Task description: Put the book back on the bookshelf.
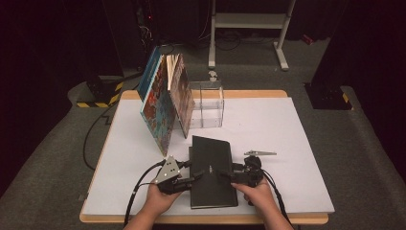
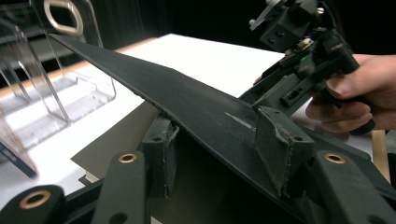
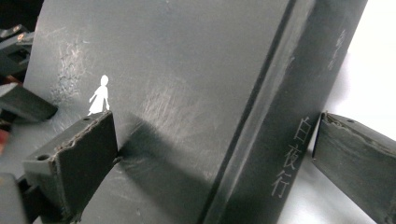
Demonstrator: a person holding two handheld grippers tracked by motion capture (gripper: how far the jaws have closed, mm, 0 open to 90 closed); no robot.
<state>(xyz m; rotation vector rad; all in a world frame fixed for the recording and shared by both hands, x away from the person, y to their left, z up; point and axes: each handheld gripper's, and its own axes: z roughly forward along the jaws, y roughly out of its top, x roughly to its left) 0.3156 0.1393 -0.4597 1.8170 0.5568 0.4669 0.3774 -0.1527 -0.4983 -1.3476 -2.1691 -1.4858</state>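
High view: a matte black book [image 1: 211,170] lies flat at six o'clock on the white table [image 1: 287,143], left gripper [image 1: 191,178] at its nine o'clock edge, right gripper [image 1: 229,175] at three o'clock. Colourful books [image 1: 163,103] lean at eleven beside a clear acrylic stand [image 1: 207,103]. Left gripper view: the jaws pinch the lifted thin black cover, one pad above, one beneath, half closed. Right gripper view: jaws gape wide, straddling the spine, not pressing; spine reads 白夜行, a small white figure on the scuffed cover.
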